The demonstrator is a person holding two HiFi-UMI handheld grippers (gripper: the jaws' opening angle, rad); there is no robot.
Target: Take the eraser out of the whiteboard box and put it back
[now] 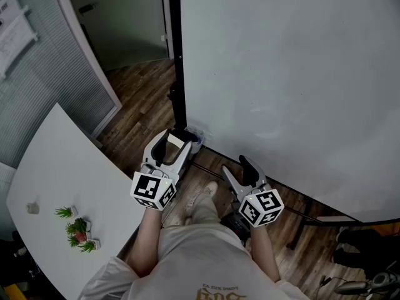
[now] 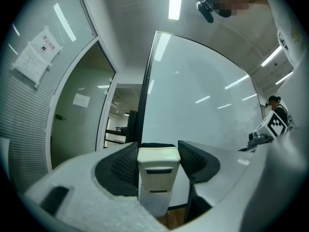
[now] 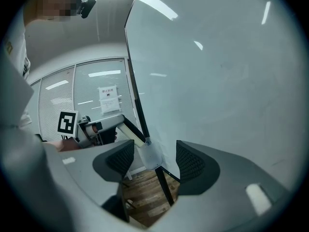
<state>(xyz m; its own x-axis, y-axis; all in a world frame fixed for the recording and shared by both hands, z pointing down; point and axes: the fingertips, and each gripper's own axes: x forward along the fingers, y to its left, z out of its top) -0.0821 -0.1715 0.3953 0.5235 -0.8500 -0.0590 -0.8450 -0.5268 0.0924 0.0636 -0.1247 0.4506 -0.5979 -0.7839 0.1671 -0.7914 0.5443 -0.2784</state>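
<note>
The left gripper's (image 2: pixel 158 148) jaws are clamped on a cream rectangular plastic eraser (image 2: pixel 158 178). Its far end reaches the small translucent plastic whiteboard box (image 3: pixel 152 157) just ahead, probably so that it slides in or out endways. The right gripper's (image 3: pixel 154 150) jaws stand wide and empty, with the box beyond them.

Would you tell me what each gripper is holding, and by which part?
The left gripper clamps the eraser by its two opposite sides; the right gripper holds nothing.
</note>
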